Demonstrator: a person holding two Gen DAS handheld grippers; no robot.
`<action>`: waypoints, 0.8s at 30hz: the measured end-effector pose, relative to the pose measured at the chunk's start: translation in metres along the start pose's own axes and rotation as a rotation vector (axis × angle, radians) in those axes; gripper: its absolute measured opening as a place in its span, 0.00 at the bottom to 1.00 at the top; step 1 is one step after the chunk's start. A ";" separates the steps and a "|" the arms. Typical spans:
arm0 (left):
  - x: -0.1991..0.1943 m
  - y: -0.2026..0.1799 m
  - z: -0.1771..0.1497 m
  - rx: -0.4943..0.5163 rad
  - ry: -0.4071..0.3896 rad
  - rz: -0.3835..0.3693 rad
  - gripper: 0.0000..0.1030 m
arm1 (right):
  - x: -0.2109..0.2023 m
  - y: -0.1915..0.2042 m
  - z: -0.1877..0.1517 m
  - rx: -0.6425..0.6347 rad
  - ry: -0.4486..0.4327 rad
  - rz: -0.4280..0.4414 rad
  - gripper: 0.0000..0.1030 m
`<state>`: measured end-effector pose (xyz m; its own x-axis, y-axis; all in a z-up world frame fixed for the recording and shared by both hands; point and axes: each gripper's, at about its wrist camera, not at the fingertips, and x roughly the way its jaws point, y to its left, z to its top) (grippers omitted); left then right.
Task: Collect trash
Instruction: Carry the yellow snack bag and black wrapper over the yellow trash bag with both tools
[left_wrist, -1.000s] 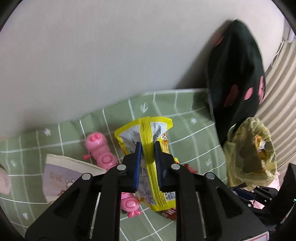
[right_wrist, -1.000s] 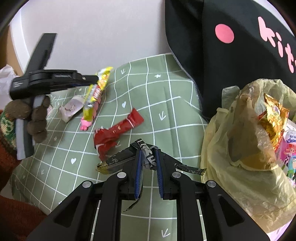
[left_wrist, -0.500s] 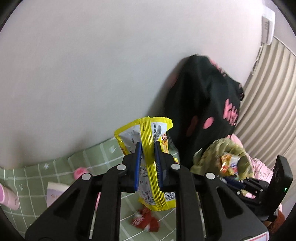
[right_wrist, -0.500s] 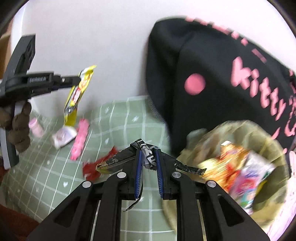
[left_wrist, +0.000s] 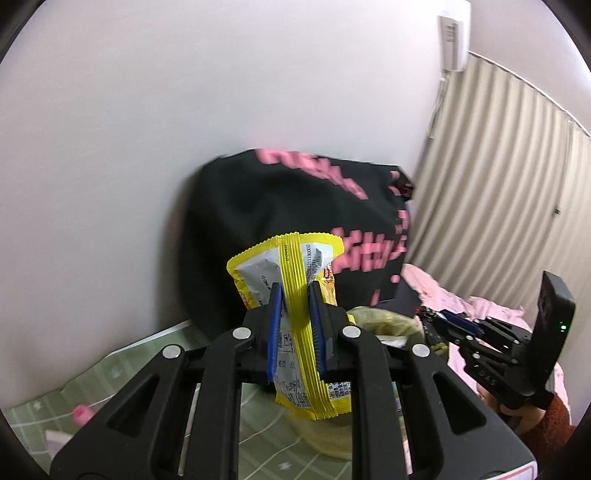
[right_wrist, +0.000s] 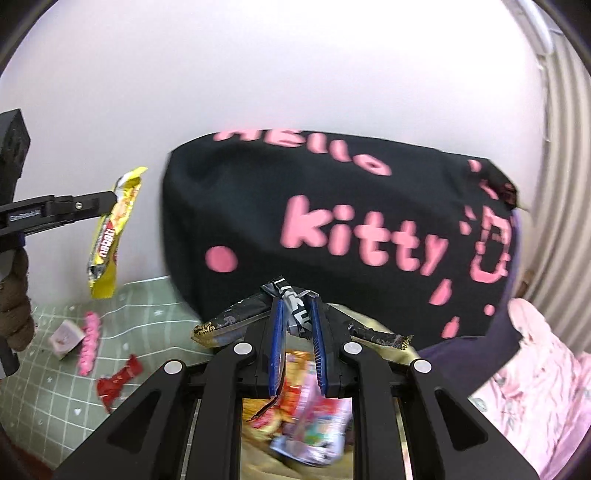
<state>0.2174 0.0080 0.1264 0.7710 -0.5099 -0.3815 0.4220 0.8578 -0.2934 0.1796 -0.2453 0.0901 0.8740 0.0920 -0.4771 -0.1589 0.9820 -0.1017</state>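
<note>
Left gripper (left_wrist: 295, 317) clamped on a yellow snack wrapper (left_wrist: 295, 332), which stands upright between the blue pads and hangs below them, over the rim of a yellowish trash bag (left_wrist: 373, 317). Right gripper (right_wrist: 297, 332) clamped on a crumpled black wrapper (right_wrist: 295, 310), its ends sticking out to both sides, above the bag's open mouth with colourful packets inside. A red wrapper (right_wrist: 118, 380) lies on the green checked cloth (right_wrist: 155, 332), well apart from both grippers. A black cushion (right_wrist: 332, 221) stands behind.

A home bedroom is showing: a black Hello Kitty pillow (right_wrist: 332, 229) is leaning at twelve o'clock on a green checked bedspread (right_wrist: 147, 306), curtains (left_wrist: 498, 184) hanging at two o'clock.
</note>
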 end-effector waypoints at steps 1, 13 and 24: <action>0.003 -0.008 0.002 0.013 -0.006 -0.018 0.14 | -0.003 -0.007 -0.001 0.010 -0.003 -0.015 0.15; 0.089 -0.086 -0.035 0.109 0.181 -0.190 0.15 | -0.019 -0.072 -0.035 0.148 0.029 -0.110 0.15; 0.160 -0.093 -0.094 0.211 0.353 -0.151 0.14 | 0.024 -0.078 -0.056 0.133 0.131 -0.056 0.15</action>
<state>0.2572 -0.1595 0.0100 0.4980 -0.5904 -0.6352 0.6343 0.7474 -0.1974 0.1873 -0.3289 0.0377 0.8111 0.0234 -0.5844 -0.0423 0.9989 -0.0186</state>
